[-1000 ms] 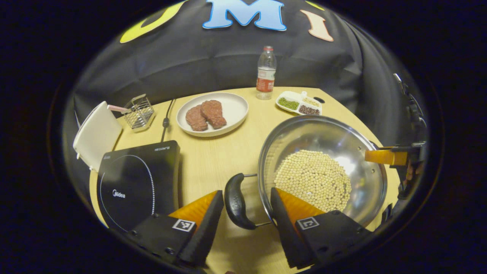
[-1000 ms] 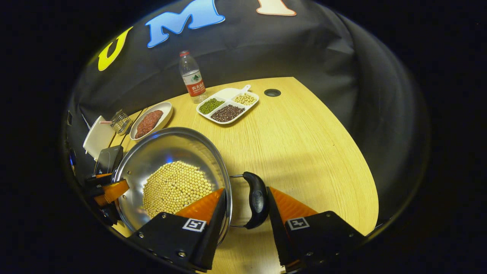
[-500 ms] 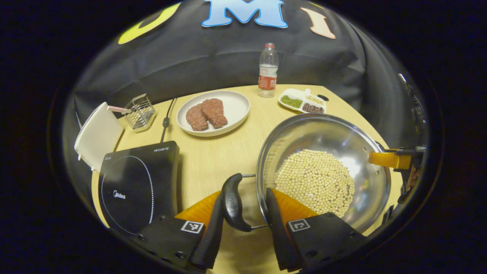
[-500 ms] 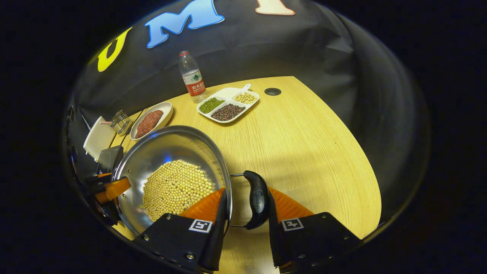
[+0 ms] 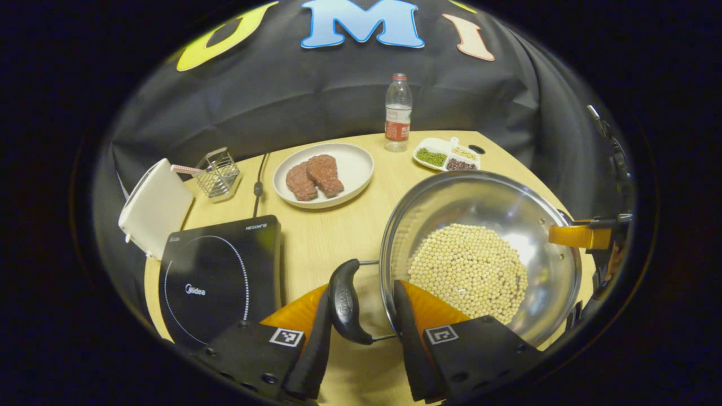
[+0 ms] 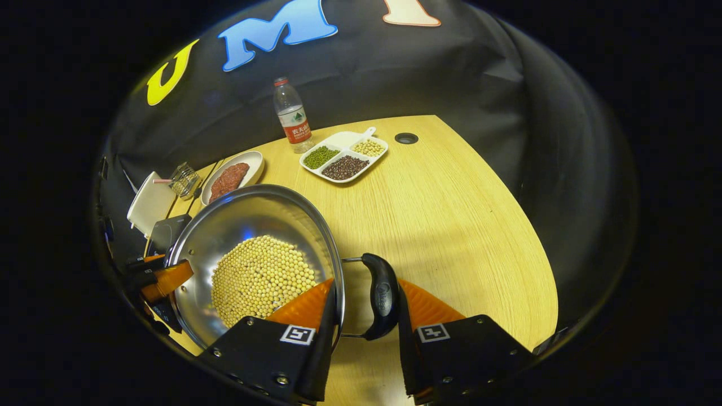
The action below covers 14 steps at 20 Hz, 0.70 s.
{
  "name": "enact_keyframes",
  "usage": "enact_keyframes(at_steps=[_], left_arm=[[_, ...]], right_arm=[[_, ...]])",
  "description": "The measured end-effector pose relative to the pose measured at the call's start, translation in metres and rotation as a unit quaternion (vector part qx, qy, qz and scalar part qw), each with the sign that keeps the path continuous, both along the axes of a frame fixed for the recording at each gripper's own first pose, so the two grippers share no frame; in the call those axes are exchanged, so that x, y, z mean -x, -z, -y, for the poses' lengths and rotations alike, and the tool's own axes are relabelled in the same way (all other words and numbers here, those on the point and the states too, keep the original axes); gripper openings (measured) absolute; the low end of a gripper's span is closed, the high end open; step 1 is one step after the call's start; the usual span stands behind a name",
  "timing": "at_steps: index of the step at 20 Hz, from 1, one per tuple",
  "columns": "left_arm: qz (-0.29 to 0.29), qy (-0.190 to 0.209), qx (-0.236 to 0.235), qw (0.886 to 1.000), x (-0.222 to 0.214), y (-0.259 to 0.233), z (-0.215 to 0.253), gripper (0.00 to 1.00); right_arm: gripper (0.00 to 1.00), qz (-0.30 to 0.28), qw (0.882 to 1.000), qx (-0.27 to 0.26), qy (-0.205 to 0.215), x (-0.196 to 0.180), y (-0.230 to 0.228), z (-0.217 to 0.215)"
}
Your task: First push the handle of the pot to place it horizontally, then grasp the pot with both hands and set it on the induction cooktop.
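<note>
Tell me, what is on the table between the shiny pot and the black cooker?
Just bare table lies between the pot and the induction cooktop, seen in the left gripper view; the pot's black handle juts over it.

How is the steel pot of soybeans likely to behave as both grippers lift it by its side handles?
The pot probably feels heavy, given its bed of soybeans. The loose beans would likely slide and shift the weight if it tilts. Each black handle hangs on thin wire arms, so it may pivot between the fingers.
</note>
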<state>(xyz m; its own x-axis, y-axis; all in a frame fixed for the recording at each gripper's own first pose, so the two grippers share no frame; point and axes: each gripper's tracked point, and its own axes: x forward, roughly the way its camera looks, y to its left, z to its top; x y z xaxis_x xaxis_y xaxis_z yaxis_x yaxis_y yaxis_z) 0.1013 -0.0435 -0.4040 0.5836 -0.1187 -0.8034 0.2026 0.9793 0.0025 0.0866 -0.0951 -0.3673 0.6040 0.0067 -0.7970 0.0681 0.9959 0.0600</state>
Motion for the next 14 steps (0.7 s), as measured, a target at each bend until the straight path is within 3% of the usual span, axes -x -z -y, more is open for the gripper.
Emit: enact_keyframes(at_steps=[8, 12, 13, 14], left_arm=[[0.006, -0.020, -0.004, 1.000, 0.012, -0.046, -0.052, 0.67], [0.010, -0.028, -0.004, 1.000, 0.019, -0.064, -0.082, 0.60], [0.013, -0.030, -0.005, 0.999, 0.019, -0.067, -0.090, 0.67], [0.015, -0.033, -0.004, 0.999, 0.020, -0.073, -0.095, 0.66]], right_arm=[[0.51, 0.008, 1.000, -0.012, -0.014, 0.010, -0.039, -0.050], [0.51, 0.009, 1.000, -0.013, -0.021, 0.012, -0.052, -0.079], [0.51, 0.008, 1.000, -0.013, -0.022, 0.014, -0.056, -0.088], [0.51, 0.010, 1.000, -0.013, -0.024, 0.014, -0.060, -0.096]])
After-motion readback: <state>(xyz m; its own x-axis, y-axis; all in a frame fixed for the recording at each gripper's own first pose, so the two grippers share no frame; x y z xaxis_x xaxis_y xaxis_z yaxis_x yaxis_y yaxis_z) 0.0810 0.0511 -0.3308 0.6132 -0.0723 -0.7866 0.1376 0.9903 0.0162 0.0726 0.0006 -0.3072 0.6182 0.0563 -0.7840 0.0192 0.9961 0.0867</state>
